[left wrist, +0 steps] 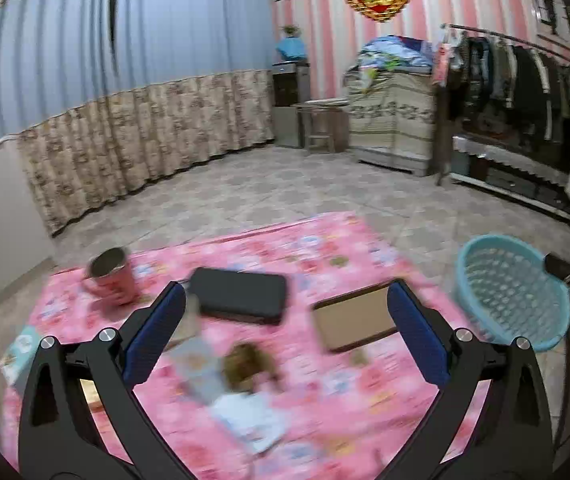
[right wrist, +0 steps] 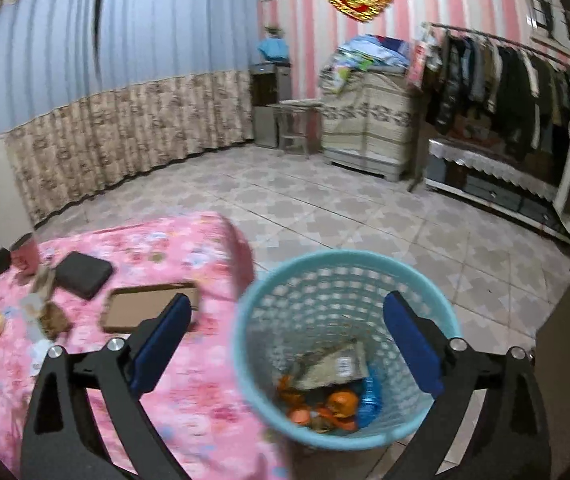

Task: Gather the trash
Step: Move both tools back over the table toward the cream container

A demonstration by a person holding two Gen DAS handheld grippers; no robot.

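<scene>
Tongs both agape and empty: right tongs (right wrist: 287, 336) over basket (right wrist: 245, 344), left tongs (left wrist: 287, 322) above worktop (left wrist: 349, 392). Crumpled scraps (left wrist: 245, 364) likely light, soft; best pinched mid-bunch.

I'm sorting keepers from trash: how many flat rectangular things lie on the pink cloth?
2: a black case toward the far side near the red cup, and a brown-faced tablet nearer the blue basket. Blurred litter may hide others.
</scene>
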